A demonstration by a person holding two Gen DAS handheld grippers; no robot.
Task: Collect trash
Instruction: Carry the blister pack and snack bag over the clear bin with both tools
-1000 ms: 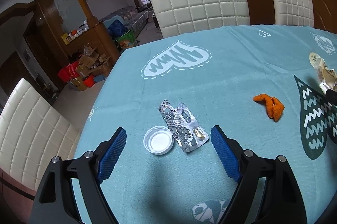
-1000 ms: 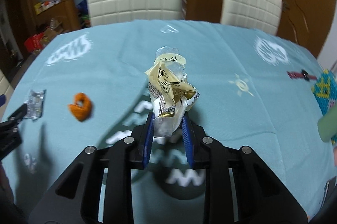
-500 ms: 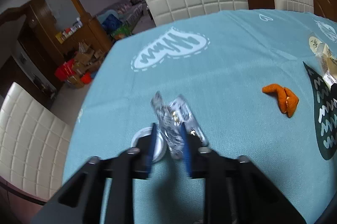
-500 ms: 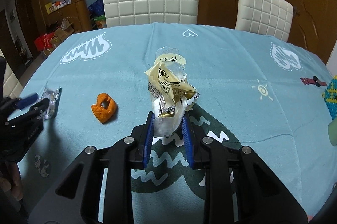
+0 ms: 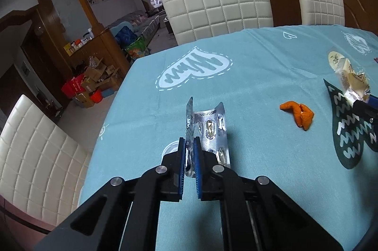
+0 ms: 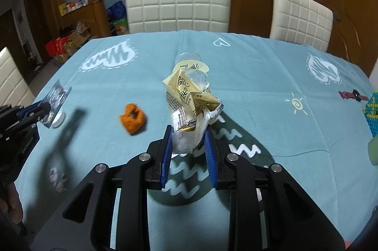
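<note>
My left gripper is shut on a silver pill blister pack, folded up and lifted off the blue tablecloth. From the right wrist view the same left gripper and blister pack show at the left edge. A white bottle cap lies on the cloth under the left fingers, partly hidden; that cap shows beside the pack. My right gripper is shut on a crumpled yellow and clear wrapper, held above the cloth. An orange peel lies between both grippers; the peel is left of the wrapper.
White padded chairs stand at the far side, another chair at the left edge. A small red and dark item and a beaded mat lie at the right. Boxes clutter the floor beyond.
The left gripper went from wide open over the flat blister pack to shut on it, and lifted it folded off the cloth. The right gripper kept hold of the wrapper and shifted slightly.
</note>
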